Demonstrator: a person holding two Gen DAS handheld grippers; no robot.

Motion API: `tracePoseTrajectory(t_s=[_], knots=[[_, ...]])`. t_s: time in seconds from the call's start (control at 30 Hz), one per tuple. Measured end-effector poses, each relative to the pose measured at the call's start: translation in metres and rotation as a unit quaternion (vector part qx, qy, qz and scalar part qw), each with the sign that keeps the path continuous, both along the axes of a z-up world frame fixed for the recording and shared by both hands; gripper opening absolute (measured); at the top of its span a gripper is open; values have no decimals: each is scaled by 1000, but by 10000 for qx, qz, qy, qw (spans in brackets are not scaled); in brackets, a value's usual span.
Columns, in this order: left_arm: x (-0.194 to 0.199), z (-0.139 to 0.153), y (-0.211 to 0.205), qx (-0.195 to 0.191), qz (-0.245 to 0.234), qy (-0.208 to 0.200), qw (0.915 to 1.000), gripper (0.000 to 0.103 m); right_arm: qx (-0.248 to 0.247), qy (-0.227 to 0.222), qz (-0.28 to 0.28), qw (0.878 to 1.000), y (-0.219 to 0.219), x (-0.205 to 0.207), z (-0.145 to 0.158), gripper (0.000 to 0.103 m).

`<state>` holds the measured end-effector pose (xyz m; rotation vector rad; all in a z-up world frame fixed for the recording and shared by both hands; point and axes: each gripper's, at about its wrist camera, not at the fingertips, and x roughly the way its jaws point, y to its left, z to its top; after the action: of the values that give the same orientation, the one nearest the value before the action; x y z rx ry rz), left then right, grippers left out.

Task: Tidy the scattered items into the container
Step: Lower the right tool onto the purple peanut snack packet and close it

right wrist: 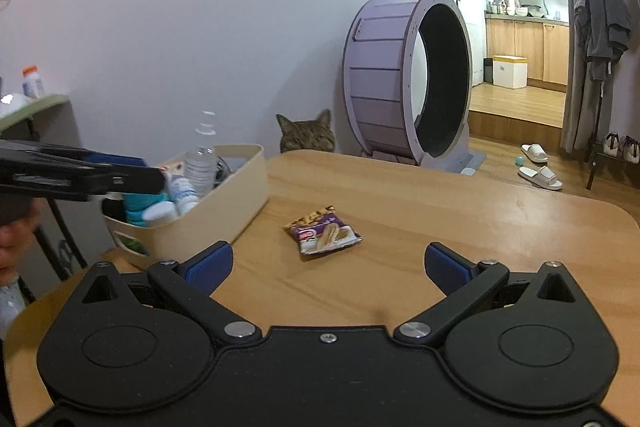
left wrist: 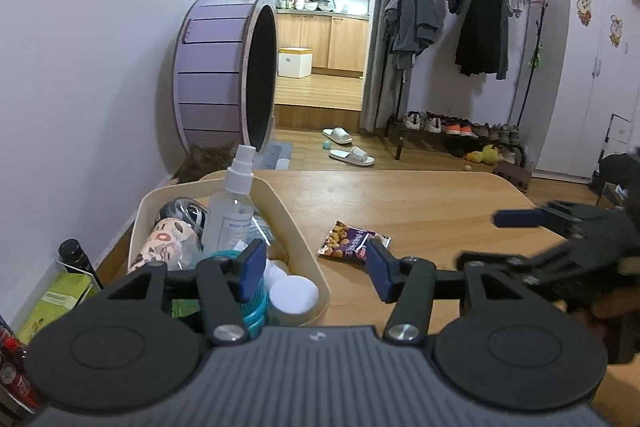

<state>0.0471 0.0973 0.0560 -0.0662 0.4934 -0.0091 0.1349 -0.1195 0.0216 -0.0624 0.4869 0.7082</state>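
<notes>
Wooden table nearly cleared: bin at 10 o'clock already packed, one snack packet left at 12, both claws spread and empty, right gripper facing it, left gripper over bin's edge.

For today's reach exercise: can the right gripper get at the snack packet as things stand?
Probably yes: the right gripper is open, the snack packet lies just ahead on bare table, nothing between.
</notes>
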Motion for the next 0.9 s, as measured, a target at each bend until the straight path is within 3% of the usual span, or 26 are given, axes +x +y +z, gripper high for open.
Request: tracePoseTrajectory(t_s=[0.43,0.9], knots=[[-8,1,17,-443,21,-326,9985,59,-428,235,312,9983,41,49,-20,103],[-3,-4,24,-477,238,-234,9983,61,-1170,218,687,9905,89,80,-51,102]])
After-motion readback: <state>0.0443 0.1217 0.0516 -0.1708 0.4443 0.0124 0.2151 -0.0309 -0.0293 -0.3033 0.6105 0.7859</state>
